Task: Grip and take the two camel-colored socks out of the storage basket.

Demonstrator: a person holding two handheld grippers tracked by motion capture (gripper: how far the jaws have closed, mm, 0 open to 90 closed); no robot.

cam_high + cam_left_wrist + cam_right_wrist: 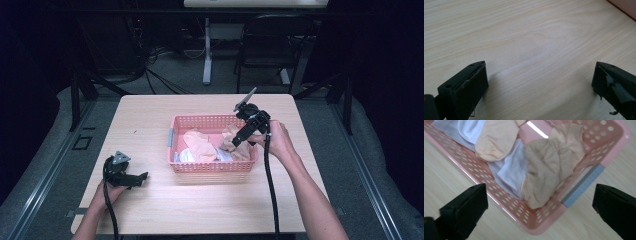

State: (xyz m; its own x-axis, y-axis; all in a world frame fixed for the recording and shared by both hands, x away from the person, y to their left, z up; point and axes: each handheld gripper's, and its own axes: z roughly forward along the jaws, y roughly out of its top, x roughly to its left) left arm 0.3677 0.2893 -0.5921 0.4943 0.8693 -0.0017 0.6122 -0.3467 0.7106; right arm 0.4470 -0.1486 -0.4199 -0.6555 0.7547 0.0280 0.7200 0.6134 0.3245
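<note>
Socks fill a pink basket at the middle of the high view, on a wooden table. The right gripper hangs over the basket's right end, tilted down toward the clothes. In the right gripper view its jaws stand wide apart at the bottom corners, holding nothing and touching nothing. Between them, higher in the frame, lies a tan sock slumped against the basket's near corner. Left of it sits a white sock, and a peach sock lies at upper left. A grey strip runs along the basket's rim at right.

The left gripper rests at lower left of the high view, well apart from the basket. In the left gripper view its jaws are also spread wide, low over bare wood, empty.
</note>
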